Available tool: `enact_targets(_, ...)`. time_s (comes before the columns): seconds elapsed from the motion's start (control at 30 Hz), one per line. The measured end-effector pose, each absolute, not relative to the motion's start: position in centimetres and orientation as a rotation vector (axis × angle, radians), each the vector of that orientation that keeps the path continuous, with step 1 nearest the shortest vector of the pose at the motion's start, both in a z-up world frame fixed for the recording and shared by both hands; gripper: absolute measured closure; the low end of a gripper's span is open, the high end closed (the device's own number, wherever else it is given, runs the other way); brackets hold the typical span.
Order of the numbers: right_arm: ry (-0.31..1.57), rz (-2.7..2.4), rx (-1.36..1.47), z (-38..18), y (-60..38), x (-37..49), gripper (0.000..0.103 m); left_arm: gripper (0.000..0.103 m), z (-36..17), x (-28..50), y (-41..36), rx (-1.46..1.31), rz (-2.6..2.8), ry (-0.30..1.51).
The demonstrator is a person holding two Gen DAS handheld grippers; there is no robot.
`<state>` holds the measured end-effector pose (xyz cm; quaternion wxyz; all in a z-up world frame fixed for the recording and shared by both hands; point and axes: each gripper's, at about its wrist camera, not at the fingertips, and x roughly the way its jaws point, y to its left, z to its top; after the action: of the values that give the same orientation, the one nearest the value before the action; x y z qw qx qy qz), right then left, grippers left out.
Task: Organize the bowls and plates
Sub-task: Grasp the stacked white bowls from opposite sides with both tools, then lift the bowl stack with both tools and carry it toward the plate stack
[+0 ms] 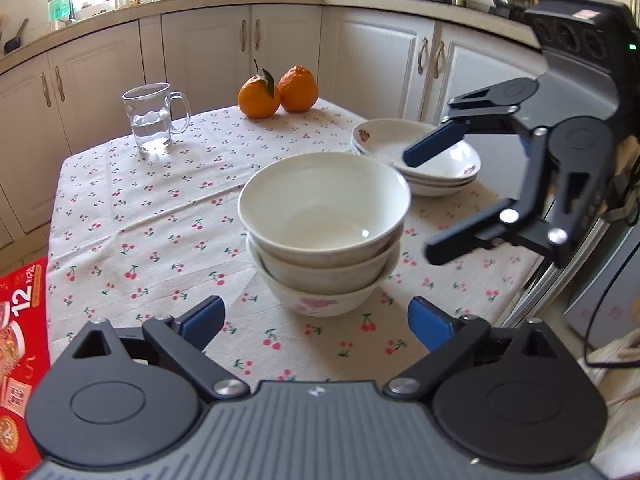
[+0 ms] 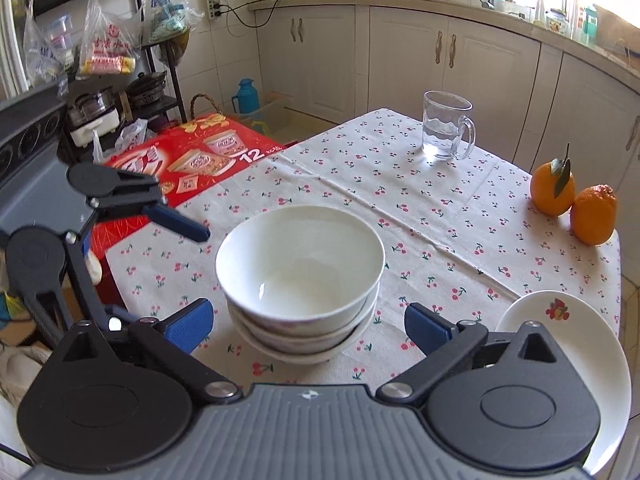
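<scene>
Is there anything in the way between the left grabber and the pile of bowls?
No. Only bare cloth of the table lies between the open left gripper and the stacked bowls. The right gripper hovers off to the side.

Each wrist camera is looking forward and downward along its own fingers, close above the table (image 1: 132, 216). The two views are facing from opposite sides, both sharing the stacked bowls (image 1: 324, 232), mug (image 2: 446, 128) and oranges (image 1: 278, 90).
</scene>
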<state>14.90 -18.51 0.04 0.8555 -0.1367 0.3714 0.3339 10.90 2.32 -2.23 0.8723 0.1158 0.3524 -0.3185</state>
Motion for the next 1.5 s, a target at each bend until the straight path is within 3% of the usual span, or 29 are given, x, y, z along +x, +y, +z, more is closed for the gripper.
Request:
enact_targets(0.5, 0.845, 0.778, -0.498, -5.6, -16.8, 15.9, 0.000, 0.007, -5.9, 15.9, 1.3, 0.431, -0.830, 0.800)
enact_targets(1.2, 0.865, 0.953, -0.459, -5.6, -16.9, 19.2, 0.018, 0.020, -5.4, 17.9, 0.3, 0.527, -1.115, 0.773)
enact_targets(1.5, 0.861, 0.949, -0.447, -5.5, -17.1, 19.0, 0.018, 0.020, -5.3, 18.2, -0.2, 0.533, -1.108, 0.783)
